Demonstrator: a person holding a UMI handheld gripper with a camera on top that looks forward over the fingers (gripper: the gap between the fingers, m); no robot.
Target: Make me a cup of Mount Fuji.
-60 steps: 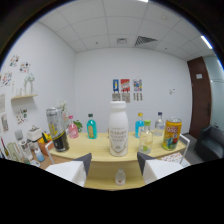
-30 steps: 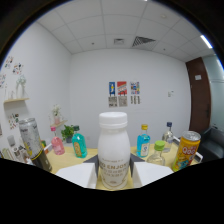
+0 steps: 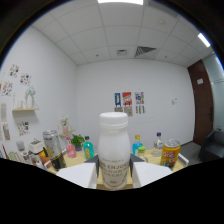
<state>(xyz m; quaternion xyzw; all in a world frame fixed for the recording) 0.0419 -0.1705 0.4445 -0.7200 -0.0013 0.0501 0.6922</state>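
Note:
A white milk-like bottle (image 3: 114,145) with a white cap and "ENJOY" on its label stands upright between my two fingers. My gripper (image 3: 114,171) is shut on it, the dark inner pads pressing both sides of its lower body. The white fingers (image 3: 75,176) flank it left and right. The bottle's base is hidden behind the fingers.
Beyond the bottle, a yellow table (image 3: 151,160) carries a tall dark-and-silver can (image 3: 52,149), a pink bottle (image 3: 67,150), a teal bottle (image 3: 88,148), a blue bottle (image 3: 137,145), a clear bottle (image 3: 158,144) and an orange can (image 3: 170,152). A wall shelf (image 3: 25,109) hangs at the left.
My gripper came up to the white bottle and closed on it. Since half a second ago the bottle stays fixed between the fingers while the background slides right.

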